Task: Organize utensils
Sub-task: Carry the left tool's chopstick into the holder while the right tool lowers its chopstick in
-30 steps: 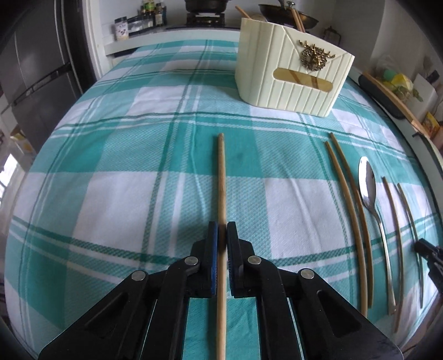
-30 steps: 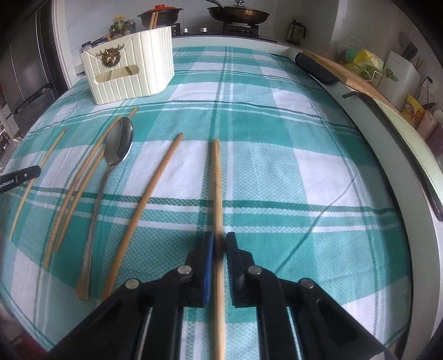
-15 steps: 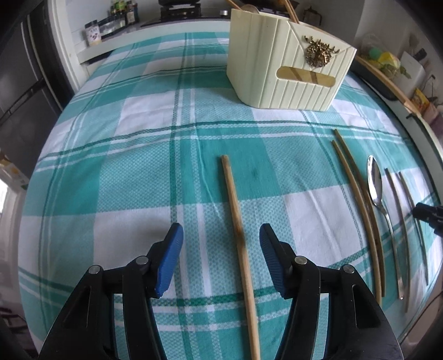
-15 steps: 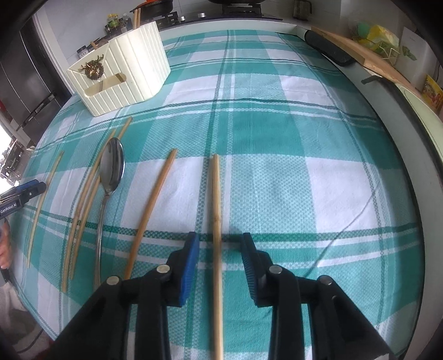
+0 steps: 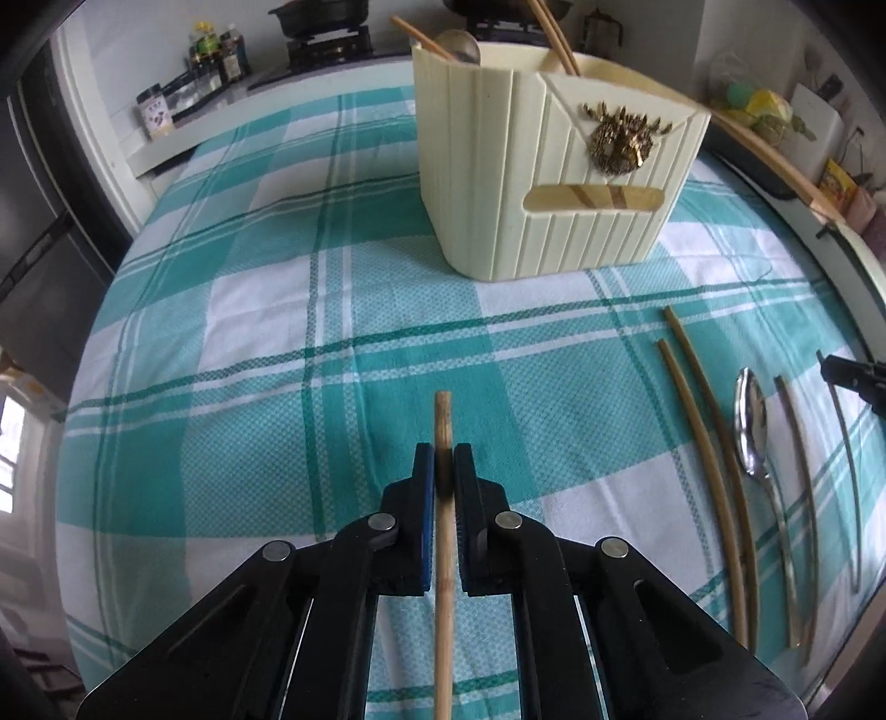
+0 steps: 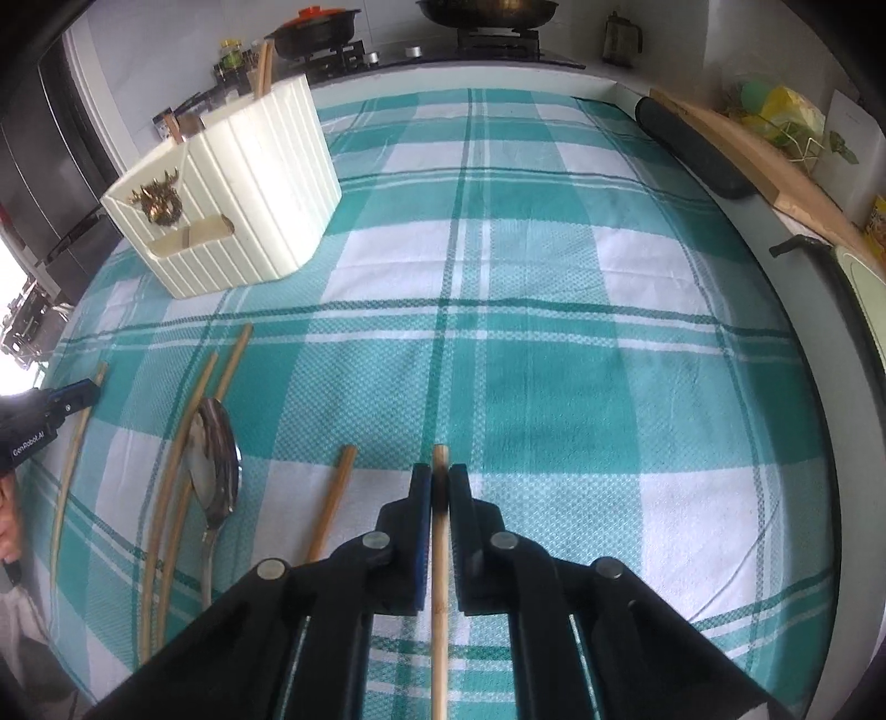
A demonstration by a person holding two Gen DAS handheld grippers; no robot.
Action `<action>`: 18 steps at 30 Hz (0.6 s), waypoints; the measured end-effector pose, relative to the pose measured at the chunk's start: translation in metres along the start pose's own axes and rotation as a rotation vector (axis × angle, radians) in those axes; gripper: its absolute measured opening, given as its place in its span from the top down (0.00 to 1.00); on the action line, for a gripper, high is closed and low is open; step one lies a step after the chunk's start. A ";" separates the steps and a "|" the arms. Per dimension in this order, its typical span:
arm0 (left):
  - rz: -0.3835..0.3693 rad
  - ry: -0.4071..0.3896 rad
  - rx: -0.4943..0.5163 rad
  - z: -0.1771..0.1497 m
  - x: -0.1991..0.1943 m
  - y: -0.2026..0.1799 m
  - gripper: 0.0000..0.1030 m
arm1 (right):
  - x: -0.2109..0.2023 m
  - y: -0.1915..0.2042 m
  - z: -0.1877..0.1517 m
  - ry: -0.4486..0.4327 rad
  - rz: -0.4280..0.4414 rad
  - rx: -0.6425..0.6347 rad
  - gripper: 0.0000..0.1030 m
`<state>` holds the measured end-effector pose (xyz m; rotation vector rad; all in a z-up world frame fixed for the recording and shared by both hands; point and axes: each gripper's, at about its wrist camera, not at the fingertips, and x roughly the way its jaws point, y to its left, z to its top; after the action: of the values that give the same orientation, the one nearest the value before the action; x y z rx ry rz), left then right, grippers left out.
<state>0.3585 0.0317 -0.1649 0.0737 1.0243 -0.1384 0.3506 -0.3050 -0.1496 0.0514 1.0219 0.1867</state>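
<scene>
both claws (image 5: 443,459) reclamped on chopsticks (image 5: 443,421).

A table under a teal-and-white checked cloth (image 6: 554,343) fills the kitchen. Beyond its far edge a stove (image 6: 482,41) holds pans. A dark fridge (image 5: 33,232) stands left; daylight enters there.

Kitchen backdrop
Checked tablecloth (image 6: 554,343); wok (image 6: 487,8) and pot (image 6: 315,33) on the stove; fridge (image 5: 33,221) at left.
</scene>
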 end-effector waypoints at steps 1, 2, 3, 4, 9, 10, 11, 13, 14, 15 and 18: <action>-0.007 -0.025 -0.010 0.001 -0.011 0.001 0.95 | -0.014 0.001 0.001 -0.036 0.015 0.004 0.94; -0.010 -0.054 -0.019 0.002 -0.023 0.003 0.95 | -0.028 0.002 0.002 -0.073 0.026 0.003 0.94; -0.015 -0.082 -0.026 0.003 -0.036 0.003 0.95 | -0.043 0.004 0.002 -0.108 0.038 0.001 0.94; -0.025 -0.113 -0.034 0.003 -0.051 0.005 0.95 | -0.058 0.006 0.002 -0.142 0.053 0.000 0.94; -0.075 -0.260 -0.071 0.000 -0.124 0.013 0.95 | -0.129 0.019 -0.002 -0.303 0.090 -0.032 0.94; -0.082 -0.287 -0.076 -0.002 -0.136 0.016 0.95 | -0.142 0.022 -0.005 -0.336 0.091 -0.040 0.94; -0.085 -0.313 -0.082 -0.005 -0.147 0.018 0.95 | -0.152 0.026 -0.006 -0.366 0.092 -0.048 0.94; -0.096 -0.355 -0.094 -0.009 -0.165 0.020 0.95 | -0.169 0.032 -0.009 -0.422 0.089 -0.060 0.94; -0.103 -0.373 -0.099 -0.010 -0.172 0.022 0.95 | -0.176 0.036 -0.009 -0.447 0.087 -0.066 0.94; -0.108 -0.388 -0.104 -0.010 -0.178 0.023 0.96 | -0.183 0.039 -0.009 -0.471 0.084 -0.071 0.94; -0.115 -0.438 -0.109 -0.010 -0.193 0.023 0.96 | -0.199 0.050 -0.007 -0.541 0.071 -0.090 0.94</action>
<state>0.2548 0.0715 -0.0050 -0.1116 0.5972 -0.1929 0.2374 -0.2917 0.0215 0.0530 0.4716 0.2657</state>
